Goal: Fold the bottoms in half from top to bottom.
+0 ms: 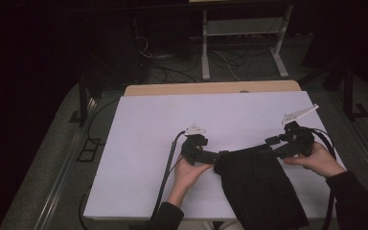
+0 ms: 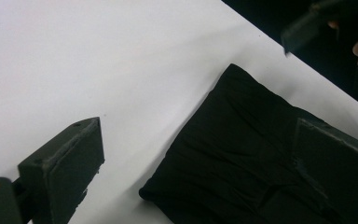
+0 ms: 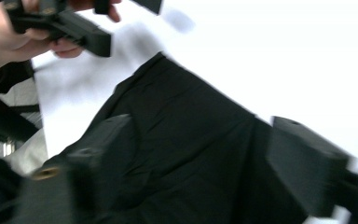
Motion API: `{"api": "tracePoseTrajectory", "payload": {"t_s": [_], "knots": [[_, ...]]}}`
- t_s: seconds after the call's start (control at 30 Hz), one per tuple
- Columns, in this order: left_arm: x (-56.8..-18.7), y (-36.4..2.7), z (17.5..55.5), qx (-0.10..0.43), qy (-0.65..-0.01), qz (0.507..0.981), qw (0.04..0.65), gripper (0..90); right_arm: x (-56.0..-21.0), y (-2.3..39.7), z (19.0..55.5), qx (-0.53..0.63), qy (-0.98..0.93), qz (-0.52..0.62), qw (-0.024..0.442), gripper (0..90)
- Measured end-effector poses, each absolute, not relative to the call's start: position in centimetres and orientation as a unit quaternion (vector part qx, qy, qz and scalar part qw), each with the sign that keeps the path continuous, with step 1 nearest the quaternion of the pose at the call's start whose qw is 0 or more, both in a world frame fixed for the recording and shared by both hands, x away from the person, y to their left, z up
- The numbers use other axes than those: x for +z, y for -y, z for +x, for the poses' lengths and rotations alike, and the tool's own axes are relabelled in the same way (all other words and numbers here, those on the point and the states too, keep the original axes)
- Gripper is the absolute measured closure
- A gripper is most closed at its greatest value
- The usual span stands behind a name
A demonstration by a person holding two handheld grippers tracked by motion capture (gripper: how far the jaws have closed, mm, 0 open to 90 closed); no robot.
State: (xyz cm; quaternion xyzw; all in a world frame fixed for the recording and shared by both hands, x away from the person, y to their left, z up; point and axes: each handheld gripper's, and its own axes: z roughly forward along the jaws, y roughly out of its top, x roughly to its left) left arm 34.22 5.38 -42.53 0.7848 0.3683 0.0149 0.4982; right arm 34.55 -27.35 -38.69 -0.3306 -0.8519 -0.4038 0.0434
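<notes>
Both tools let go of the black cloth

The left tool (image 1: pixel 216 156) and right tool (image 1: pixel 267 147) stood spread, leaving the black cloth (image 1: pixel 258 184) flat on the counter (image 1: pixel 139 143).

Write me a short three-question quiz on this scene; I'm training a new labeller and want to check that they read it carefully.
1. True or false: the black cloth lies wholly on the white table, with no part past its edge.
2. Which corner of the cloth does the left hand-held gripper point at? A) far left B) far right C) near left
3. Are the jaws of the right hand-held gripper pressed on the cloth or standing apart?

Key
1. False: its near end hangs over the table's near edge.
2. A.
3. Standing apart: in the right gripper view the cloth shows between them, unpinched.
</notes>
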Motion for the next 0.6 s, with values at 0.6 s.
{"api": "tracePoseTrajectory", "payload": {"t_s": [0.6], "knots": [[-43.3,-5.0,35.9,0.001,-0.369,0.799,0.475,0.6,-40.0,28.8,37.7,-0.396,0.848,-0.353,0.013,0.1]]}}
